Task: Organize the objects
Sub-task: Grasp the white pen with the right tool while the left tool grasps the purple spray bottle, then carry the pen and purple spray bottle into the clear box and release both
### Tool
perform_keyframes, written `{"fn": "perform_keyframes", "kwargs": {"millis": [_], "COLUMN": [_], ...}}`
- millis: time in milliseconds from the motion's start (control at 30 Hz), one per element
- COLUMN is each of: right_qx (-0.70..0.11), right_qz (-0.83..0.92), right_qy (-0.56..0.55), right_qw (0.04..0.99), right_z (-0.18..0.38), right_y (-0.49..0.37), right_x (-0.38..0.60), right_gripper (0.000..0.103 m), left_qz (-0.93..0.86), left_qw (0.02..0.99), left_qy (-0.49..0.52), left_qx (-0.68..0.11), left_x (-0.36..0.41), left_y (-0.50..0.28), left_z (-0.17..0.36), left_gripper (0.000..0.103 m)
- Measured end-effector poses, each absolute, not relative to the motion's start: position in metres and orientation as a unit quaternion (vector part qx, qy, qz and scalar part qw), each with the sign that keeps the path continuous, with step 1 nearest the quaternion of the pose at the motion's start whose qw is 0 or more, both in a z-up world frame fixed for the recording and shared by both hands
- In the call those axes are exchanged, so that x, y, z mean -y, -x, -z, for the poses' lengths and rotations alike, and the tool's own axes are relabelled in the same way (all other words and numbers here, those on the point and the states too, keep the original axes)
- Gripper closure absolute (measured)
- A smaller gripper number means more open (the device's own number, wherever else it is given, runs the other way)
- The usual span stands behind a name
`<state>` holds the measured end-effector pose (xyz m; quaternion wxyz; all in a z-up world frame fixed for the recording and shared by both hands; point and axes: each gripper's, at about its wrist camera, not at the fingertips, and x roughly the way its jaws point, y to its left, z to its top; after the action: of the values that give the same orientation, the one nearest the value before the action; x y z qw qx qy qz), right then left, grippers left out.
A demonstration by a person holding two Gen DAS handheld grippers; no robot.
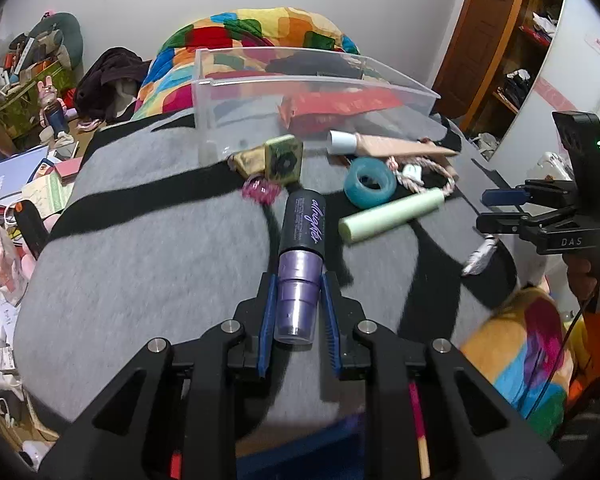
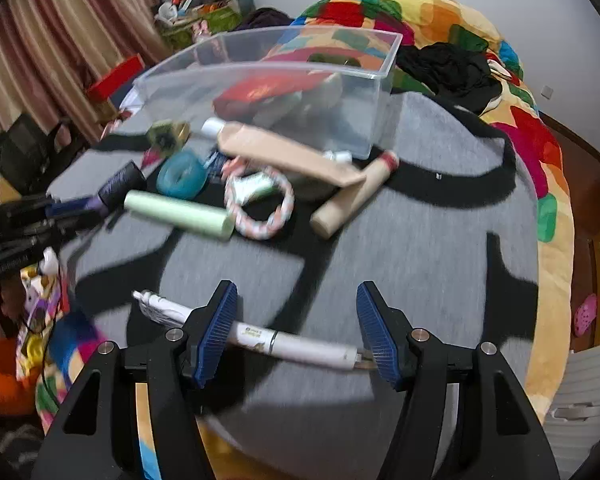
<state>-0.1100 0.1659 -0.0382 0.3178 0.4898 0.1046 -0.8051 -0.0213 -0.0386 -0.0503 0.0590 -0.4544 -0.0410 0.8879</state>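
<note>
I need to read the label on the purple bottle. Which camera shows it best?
The left wrist view: the purple bottle lies centred between the left gripper pads, lettering facing up. The right wrist view shows it small, blurred, at the left edge.

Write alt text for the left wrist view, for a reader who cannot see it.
The left hand-held gripper is shut on the purple cap end of a dark spray bottle lying on a grey and black blanket. Beyond it lie a pale green tube, a teal tape roll and a clear plastic bin; the right hand-held gripper is at the right edge.
</note>
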Motion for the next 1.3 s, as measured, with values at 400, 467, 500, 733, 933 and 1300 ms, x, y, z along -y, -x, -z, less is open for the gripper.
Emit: {"fn": "perform_keyframes", "kwargs": {"millis": [400,467,500,733,933,1300], "right_qx": [-0.156,-0.179,-0.187,-0.15,-0.141,-0.068], "right_qz": [0.817,0.805,0.801,0.793,0.812,0.862], "right_qy": [-0.423,-0.427,-0.43,-0.461,-0.453,-0.387], "right_qw": [0.359,0.371,0.372,0.37,0.34,0.32], "right_z": [0.014,0.023,0.026,0.037,0.032,-0.015], "right_y": [0.074,0.068,0.067,0.076,0.07,0.078], "right_x": [-0.157,-0.149,-0.147,-0.154,-0.156,-0.158], "right_gripper": [0.041,0.041,0.041,0.08,0.093,0.093], "left_qz": [-0.887,-0.886,-0.889,-0.896,-0.904,-0.928], "left_qw": [0.053,0.051,0.048,0.029,0.022,0.023], "left_qy": [0.457,0.459,0.454,0.442,0.423,0.364], "left_qx": [0.038,0.044,0.041,0.04,0.054,0.076], "left_x": [0.034,0.034,0.033,0.033,0.037,0.039], "left_y": [0.045,0.051,0.052,0.047,0.036,0.039], "left_z": [0.053,0.058,0.058,0.059,0.048,0.004], "left_gripper": [0.058,0.058,0.058,0.078,0.078,0.078]}}
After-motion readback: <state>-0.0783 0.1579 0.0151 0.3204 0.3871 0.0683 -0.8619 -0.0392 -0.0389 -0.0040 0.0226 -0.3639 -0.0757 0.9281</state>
